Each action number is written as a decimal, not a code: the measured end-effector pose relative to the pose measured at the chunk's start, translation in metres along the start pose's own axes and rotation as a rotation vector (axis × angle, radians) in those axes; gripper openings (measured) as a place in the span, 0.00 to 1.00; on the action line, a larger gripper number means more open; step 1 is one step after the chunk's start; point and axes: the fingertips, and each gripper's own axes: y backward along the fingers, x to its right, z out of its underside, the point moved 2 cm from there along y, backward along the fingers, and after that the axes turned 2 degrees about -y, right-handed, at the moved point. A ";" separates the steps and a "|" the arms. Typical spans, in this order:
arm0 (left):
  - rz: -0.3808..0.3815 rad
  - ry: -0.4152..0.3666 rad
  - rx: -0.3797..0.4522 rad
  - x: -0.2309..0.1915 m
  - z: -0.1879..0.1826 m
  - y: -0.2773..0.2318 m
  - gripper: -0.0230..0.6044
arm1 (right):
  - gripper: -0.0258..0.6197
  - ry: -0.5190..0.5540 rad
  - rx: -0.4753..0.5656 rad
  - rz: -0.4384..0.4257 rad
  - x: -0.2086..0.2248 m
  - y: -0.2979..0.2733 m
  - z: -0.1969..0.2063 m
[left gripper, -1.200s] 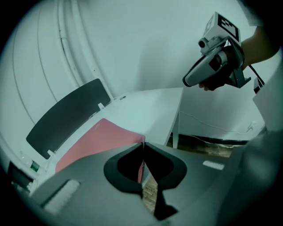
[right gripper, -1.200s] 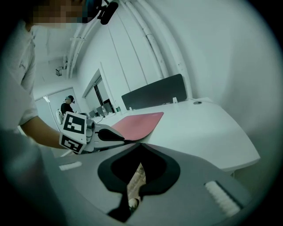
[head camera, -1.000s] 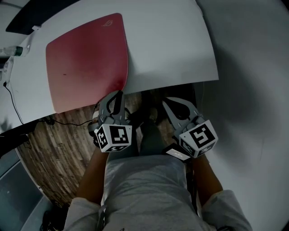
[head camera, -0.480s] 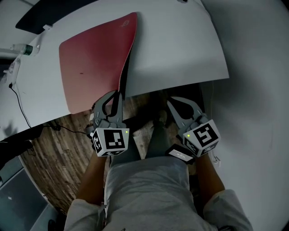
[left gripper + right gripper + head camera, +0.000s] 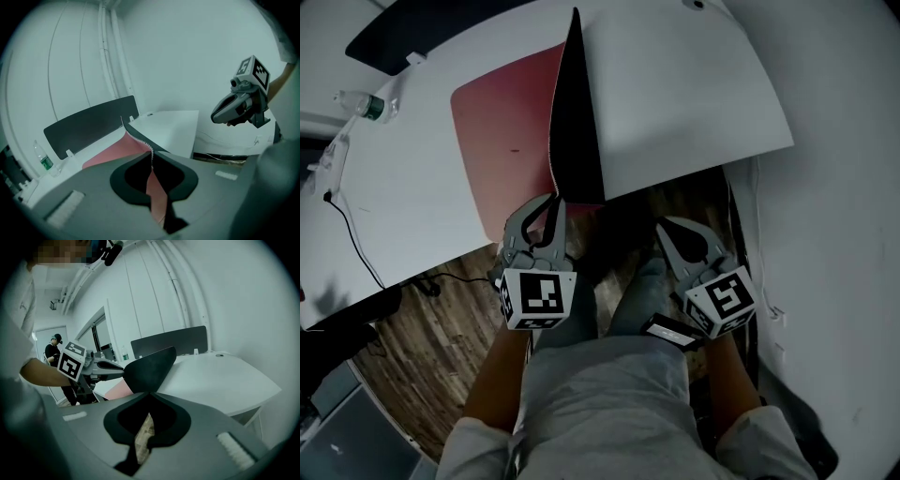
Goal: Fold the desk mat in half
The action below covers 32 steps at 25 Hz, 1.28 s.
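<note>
A red desk mat (image 5: 502, 141) lies on the white desk (image 5: 694, 94). Its right edge stands up off the desk and shows the black underside (image 5: 577, 122). My left gripper (image 5: 555, 199) is shut on the mat's near right corner at the desk's front edge. In the left gripper view the mat (image 5: 112, 150) runs up between the jaws of the left gripper (image 5: 151, 157). My right gripper (image 5: 666, 225) hangs to the right, below the desk's front edge, shut with nothing in it. The right gripper view shows the raised black flap (image 5: 150, 369) ahead of the right gripper (image 5: 150, 393), with wooden floor behind the jaws.
A water bottle (image 5: 366, 105) and a black cable (image 5: 347, 234) are at the desk's left end. A dark divider panel (image 5: 422, 33) runs along the desk's far side. Wooden floor (image 5: 441, 319) lies under the desk. A person (image 5: 54, 345) stands far off.
The mat's right edge has risen from flat on the desk to standing upright, black underside out, with the left gripper holding its corner. Both grippers have shifted along the desk's front edge.
</note>
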 end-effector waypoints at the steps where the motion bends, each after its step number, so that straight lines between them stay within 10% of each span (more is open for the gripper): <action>1: 0.007 0.009 0.006 -0.004 0.006 0.004 0.09 | 0.05 -0.001 0.002 0.016 -0.007 0.000 0.001; 32: 0.004 0.280 -0.155 -0.053 0.158 0.061 0.10 | 0.05 0.076 -0.080 -0.052 -0.100 -0.059 -0.002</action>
